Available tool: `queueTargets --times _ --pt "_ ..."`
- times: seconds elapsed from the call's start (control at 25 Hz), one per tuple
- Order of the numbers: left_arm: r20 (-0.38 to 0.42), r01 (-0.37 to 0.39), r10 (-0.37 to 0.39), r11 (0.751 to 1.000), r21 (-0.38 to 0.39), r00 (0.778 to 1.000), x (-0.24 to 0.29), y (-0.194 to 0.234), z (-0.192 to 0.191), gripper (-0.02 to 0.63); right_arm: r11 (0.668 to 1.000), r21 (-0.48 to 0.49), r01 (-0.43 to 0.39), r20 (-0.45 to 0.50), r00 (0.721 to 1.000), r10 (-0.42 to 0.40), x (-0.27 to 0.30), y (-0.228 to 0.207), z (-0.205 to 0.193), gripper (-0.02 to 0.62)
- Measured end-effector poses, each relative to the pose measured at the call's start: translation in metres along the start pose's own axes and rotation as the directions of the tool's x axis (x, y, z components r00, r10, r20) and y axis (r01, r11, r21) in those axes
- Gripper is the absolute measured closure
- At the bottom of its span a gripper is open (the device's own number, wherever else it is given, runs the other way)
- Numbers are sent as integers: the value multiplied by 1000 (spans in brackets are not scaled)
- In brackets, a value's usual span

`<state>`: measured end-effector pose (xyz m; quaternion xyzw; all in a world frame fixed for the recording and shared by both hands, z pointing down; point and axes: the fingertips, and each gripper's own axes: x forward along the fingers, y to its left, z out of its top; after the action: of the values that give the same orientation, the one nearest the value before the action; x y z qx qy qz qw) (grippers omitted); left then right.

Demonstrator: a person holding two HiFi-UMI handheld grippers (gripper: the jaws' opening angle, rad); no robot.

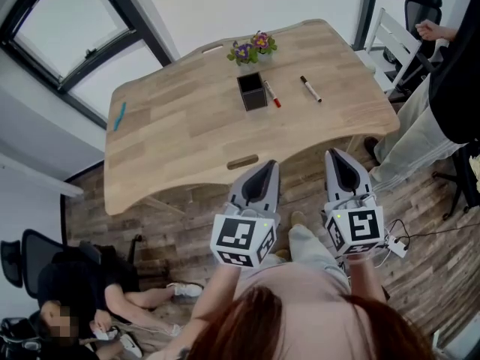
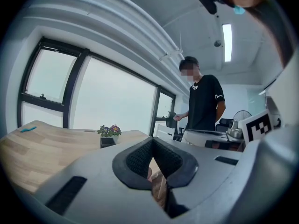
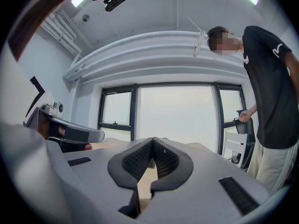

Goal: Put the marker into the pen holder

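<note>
Head view alone: red marker [image 1: 272,94] beside pen holder [image 1: 252,91]

Table [image 1: 187,126] was pale jointed wood with a smooth matt finish; floor [image 1: 180,231] was rougher, weathered-looking wood planks. Left gripper [image 1: 268,165] and right gripper [image 1: 335,156] had matt grey plastic shells and black ribbed pads [image 2: 139,157]. Pen holder [image 1: 252,92] looked matt black.

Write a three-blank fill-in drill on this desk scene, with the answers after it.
1. The pen holder is ____ in colour.
2. In the head view, the red-tipped marker lies just to the ____ of it.
3. The left claw and the right claw are both ____, with nothing between their jaws.

Missing words: black; right; shut
</note>
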<state>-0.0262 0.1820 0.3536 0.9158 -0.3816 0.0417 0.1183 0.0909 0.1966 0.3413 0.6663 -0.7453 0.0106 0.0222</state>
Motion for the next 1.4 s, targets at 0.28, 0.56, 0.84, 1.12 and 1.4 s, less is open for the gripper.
queueTargets --times 0.28,0.56,0.84,1.12,1.4 --pt "-1 -13 13 1000 2 1000 45 7 9 604 1000 4 -31 -7 999 31 36 -26 -5 595" --pt "0 -53 53 999 2 999 80 19 13 604 995 26 -101 -15 995 102 74 -41 -12 594" --pt "-3 -116 116 993 -16 993 105 36 12 604 982 48 -182 -30 982 184 109 -49 -19 594" --pt "-13 -172 172 984 -39 985 114 54 8 604 970 62 -234 -62 969 238 138 -47 -32 594" --pt "-18 -182 181 982 -46 983 123 79 10 604 964 64 -258 -88 961 263 168 -39 -42 594"
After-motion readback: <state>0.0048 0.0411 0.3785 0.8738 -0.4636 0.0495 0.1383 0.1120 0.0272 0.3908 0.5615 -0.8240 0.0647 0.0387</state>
